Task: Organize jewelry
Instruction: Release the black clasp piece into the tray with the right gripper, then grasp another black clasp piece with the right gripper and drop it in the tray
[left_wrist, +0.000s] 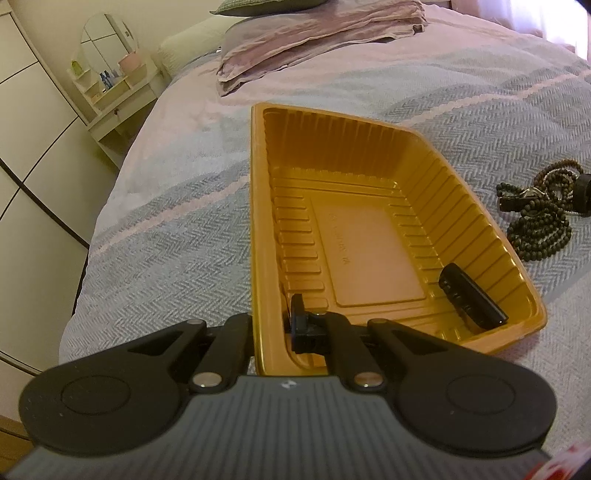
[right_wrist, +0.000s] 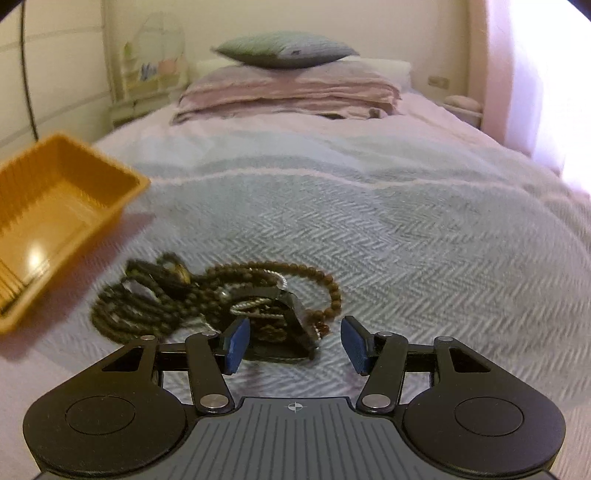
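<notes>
Left claw (left_wrist: 273, 328) pinched on near wall of orange tray (left_wrist: 258, 229), one finger outside, one inside, likely steadying it on the bed (left_wrist: 166, 221) for loading; one black clip (left_wrist: 471, 301) already in tray's corner. Right claw (right_wrist: 293, 345) spread wide, touching nothing, low over bead necklaces (right_wrist: 192, 291) and black bracelet (right_wrist: 291, 332) heaped beside the tray, apparently lined up to grab.
</notes>
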